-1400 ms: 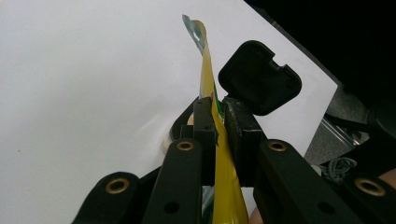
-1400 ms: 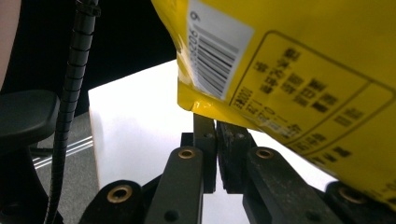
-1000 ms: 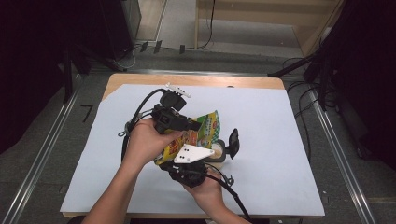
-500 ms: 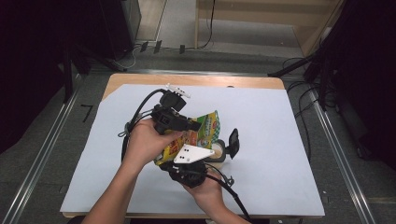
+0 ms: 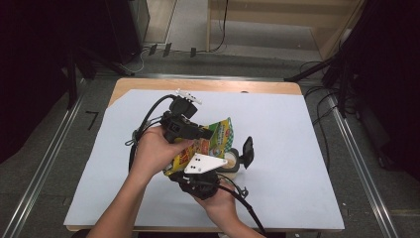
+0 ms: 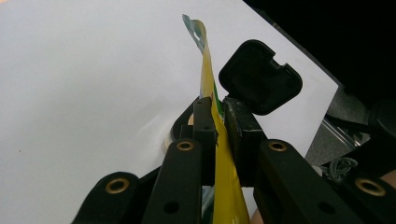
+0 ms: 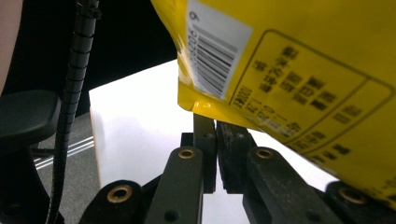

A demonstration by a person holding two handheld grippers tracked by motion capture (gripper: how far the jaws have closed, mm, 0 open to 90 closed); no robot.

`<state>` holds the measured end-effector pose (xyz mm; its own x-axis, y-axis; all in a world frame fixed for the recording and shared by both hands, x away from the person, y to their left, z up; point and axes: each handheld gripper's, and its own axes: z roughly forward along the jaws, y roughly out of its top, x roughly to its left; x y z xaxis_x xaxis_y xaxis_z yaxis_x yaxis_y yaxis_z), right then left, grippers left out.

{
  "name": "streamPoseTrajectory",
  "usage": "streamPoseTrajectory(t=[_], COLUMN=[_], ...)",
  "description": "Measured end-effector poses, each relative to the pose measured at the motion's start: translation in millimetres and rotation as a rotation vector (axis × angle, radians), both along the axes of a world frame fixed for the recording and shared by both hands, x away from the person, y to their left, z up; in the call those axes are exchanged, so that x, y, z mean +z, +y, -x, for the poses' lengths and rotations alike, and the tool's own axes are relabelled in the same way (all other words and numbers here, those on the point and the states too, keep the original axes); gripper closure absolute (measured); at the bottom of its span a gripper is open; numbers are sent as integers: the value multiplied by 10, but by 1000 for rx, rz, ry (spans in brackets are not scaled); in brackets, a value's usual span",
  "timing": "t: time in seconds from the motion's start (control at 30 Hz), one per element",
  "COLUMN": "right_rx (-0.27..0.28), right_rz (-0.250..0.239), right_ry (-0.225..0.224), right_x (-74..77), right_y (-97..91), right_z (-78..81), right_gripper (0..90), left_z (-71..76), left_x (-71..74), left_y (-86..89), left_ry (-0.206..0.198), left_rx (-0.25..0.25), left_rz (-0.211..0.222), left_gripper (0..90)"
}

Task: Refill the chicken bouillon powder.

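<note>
A yellow and green snack bag (image 5: 218, 136) is held up above the white table sheet between both grippers. My left gripper (image 5: 205, 134) comes in from the left and is shut on the bag's upper part. In the left gripper view the bag (image 6: 226, 186) runs edge-on between the pressed jaws of that gripper (image 6: 219, 107). My right gripper (image 5: 195, 166), under its white plate, is below the bag. In the right gripper view its jaws (image 7: 217, 123) are closed at the lower edge of the bag (image 7: 303, 56), beside the barcode.
A small round container (image 5: 231, 159) with an upright open black lid (image 5: 246, 151) stands on the sheet just right of the bag; the lid (image 6: 259, 77) is close behind the bag. The white sheet (image 5: 297, 148) covers a wooden table (image 5: 198, 85). Cables trail from both grippers.
</note>
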<state>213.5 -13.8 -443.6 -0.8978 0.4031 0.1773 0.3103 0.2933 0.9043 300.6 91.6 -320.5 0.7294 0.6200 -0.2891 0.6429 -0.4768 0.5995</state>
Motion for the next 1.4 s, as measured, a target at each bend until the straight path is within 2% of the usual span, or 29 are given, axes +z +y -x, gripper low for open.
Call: streamPoseTrajectory(t=[1.4], right_rx=[0], right_rz=[0], right_ry=[-14], right_x=[-4], right_y=[5], right_z=[8], right_gripper=[888], left_z=[23], left_x=[2], left_y=[-13], left_ry=[-17], left_rx=[-5], left_rz=[-9], left_gripper=[835])
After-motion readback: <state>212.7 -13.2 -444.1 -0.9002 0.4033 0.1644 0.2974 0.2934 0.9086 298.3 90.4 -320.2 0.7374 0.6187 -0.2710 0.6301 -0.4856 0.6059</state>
